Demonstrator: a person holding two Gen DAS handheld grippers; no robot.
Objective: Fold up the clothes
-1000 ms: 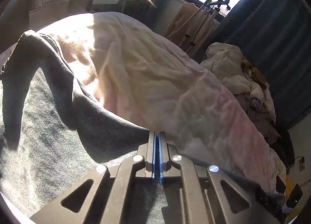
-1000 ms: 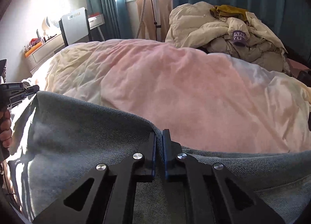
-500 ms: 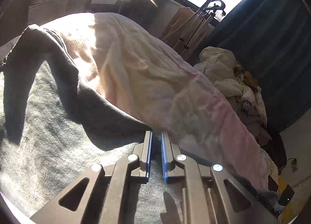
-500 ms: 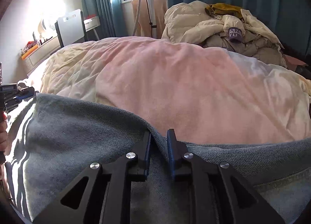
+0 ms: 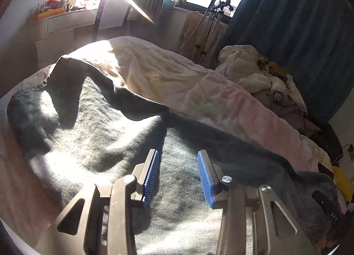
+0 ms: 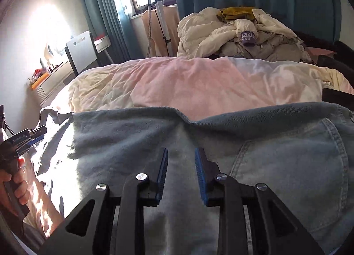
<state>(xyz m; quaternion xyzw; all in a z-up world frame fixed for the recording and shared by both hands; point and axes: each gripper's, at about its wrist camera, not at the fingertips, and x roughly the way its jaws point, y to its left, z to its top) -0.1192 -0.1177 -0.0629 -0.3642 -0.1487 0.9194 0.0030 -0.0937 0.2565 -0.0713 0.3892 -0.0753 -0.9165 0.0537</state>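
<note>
**Jeans released on the bed**

Both grippers — left gripper (image 5: 178, 175) and right gripper (image 6: 180, 174) — are opening, nothing between their pads. Below them the jeans (image 6: 254, 155) lie on the duvet (image 6: 188, 82): heavy, limp denim, probably best gripped at thick hem or waistband seams.

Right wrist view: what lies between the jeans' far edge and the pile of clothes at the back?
Only the pink and cream duvet spreads between the jeans and the pile of clothes; nothing else rests on that stretch. The right wrist view shows it best.

One jeans (image 6: 221, 144) – one quilt (image 6: 188, 82) – two grippers (image 5: 178, 166) (image 6: 180, 166).
</note>
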